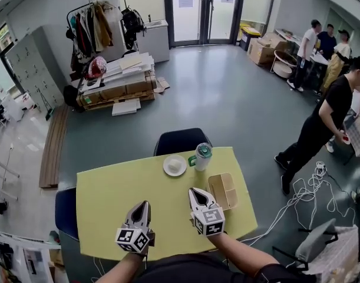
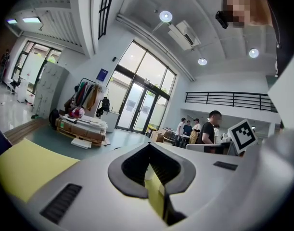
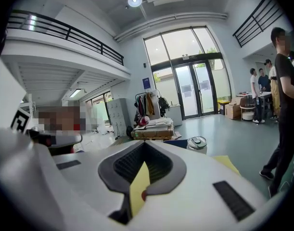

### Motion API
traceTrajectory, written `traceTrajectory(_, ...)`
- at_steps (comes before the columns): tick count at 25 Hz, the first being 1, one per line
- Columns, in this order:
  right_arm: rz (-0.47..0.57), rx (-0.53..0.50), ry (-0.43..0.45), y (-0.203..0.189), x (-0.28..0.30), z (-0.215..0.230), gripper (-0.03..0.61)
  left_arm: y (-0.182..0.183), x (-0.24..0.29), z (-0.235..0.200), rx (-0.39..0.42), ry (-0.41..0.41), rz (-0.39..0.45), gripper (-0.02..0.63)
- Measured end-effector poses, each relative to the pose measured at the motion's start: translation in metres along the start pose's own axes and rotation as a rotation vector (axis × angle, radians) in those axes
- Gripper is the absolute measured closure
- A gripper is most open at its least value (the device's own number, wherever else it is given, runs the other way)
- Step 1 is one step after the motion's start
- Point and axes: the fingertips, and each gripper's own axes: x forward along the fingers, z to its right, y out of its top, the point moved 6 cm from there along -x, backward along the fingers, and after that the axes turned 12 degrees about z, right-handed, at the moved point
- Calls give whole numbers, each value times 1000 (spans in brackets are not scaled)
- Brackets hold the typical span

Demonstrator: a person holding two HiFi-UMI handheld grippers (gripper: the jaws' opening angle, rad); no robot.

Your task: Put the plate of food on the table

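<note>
The plate of food (image 1: 174, 165) sits at the middle of the yellow bench's (image 1: 109, 199) far edge, with a green-lidded mug (image 1: 201, 156) just beside it. Near the near edge, the left claw (image 1: 145, 204) and right claw (image 1: 192, 190) are both clenched and empty.

White tumbler with a green lid (image 1: 201, 156) stands just left of a beige divided tray (image 1: 223, 190). A dark blue chair (image 1: 181, 141) sits at the far edge. Further back there's a pallet stacked with flat cardboard (image 1: 118, 78), a clothes rack (image 1: 92, 25) behind it and glass doors (image 1: 203, 10). On the right a person in black (image 1: 321, 122) is bent forward, with white cables (image 1: 303, 193) tangled on the floor nearby.
</note>
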Motion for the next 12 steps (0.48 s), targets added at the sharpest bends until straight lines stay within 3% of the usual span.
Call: traceTrajectory(12,23,7,33,23,-24,-18,566,21,-5,4,1,-2,36,604)
